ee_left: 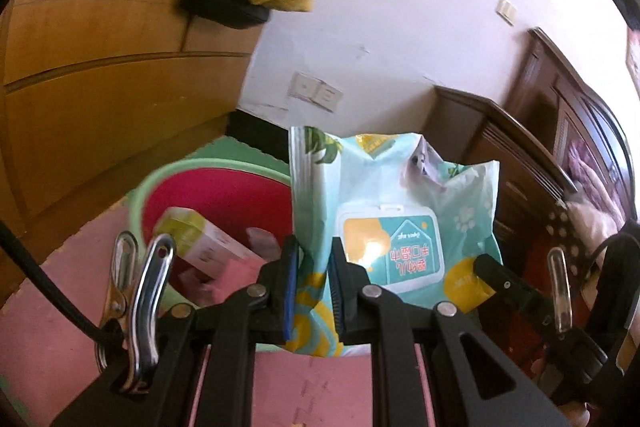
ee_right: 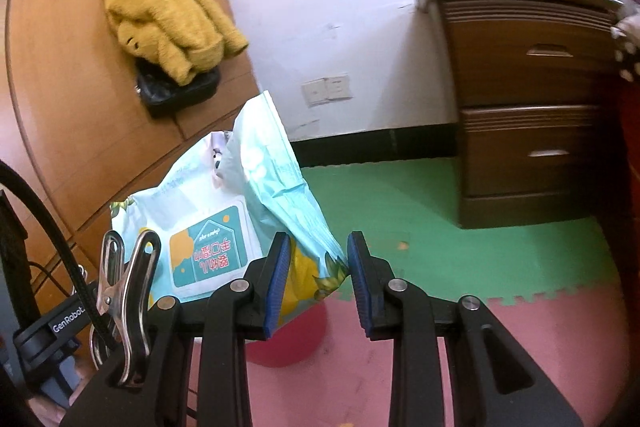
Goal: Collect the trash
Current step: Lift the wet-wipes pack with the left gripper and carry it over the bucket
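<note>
A light-blue wet-wipes pack (ee_left: 396,211) with a white flip lid hangs in the air between both grippers. My left gripper (ee_left: 314,255) is shut on the pack's left edge, blue pads pinching the film. In the right wrist view, my right gripper (ee_right: 316,263) is shut on the crumpled right end of the pack (ee_right: 208,227). One black finger of that right gripper (ee_left: 500,279) shows beside the pack in the left view. Below and left of the pack stands a red bin with a green rim (ee_left: 140,199), holding a green-and-white box (ee_left: 200,239) and pink scraps. The same bin (ee_right: 296,339) shows under the pack.
A yellow garment (ee_right: 160,3) and a black bag (ee_right: 176,91) hang on the wooden door at left. A brown two-drawer nightstand (ee_right: 532,107) stands against the white wall at right. Green foam mat (ee_right: 420,219) and pink foam mat (ee_right: 520,339) cover the floor.
</note>
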The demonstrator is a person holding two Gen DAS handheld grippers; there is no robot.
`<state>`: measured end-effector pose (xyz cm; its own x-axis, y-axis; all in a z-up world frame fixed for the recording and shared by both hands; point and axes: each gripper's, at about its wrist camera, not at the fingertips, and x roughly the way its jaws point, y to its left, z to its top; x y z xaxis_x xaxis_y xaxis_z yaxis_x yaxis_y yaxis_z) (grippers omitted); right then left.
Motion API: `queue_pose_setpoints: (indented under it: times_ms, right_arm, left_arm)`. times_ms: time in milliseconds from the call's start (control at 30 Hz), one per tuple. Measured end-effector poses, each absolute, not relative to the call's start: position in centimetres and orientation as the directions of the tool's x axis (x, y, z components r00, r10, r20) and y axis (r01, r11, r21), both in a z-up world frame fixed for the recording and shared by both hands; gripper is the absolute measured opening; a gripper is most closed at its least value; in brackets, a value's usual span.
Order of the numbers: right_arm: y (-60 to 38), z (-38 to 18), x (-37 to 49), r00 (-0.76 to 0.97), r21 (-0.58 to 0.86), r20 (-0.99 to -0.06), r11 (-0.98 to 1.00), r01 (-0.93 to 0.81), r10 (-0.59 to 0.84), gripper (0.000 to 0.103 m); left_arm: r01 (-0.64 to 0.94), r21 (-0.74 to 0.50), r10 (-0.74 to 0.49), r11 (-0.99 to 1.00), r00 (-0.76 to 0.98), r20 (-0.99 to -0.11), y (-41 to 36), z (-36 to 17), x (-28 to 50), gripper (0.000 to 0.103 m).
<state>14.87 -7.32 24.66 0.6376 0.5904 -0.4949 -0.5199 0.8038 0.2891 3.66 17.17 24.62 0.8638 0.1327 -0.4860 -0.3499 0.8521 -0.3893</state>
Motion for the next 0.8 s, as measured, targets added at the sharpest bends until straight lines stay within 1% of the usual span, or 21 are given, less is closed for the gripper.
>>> queue_pose_setpoints:
  times_ms: [100,367,567,800]
  right_arm:
    - [-4.8,24.2,15.3,0.622,0.273,-0.502,0.793,-0.545,0.601,0.031]
    - [0.8,22.0,16.8,0.580,0.222,-0.546,0.772,-0.596,0.605,0.031]
    - [3.2,20.6,17.7,0.561,0.196,-0.577,0.767,-0.611,0.594,0.031]
    - [4.2,19.9,18.1,0.563,0.152,-0.598,0.771,-0.618,0.570,0.032]
  left_arm:
    - [-0.386,-0.379,0.166,0.841,0.851,-0.498,19.2,23.8,4.0,0.014]
    - [-0.452,-0.423,0.192,0.786,0.828,-0.527,23.6,21.2,4.4,0.014]
    - [-0.482,-0.428,0.199,0.765,0.809,-0.553,24.9,20.0,5.1,0.014]
    - [-0.484,-0.411,0.206,0.773,0.804,-0.558,24.8,19.8,5.8,0.014]
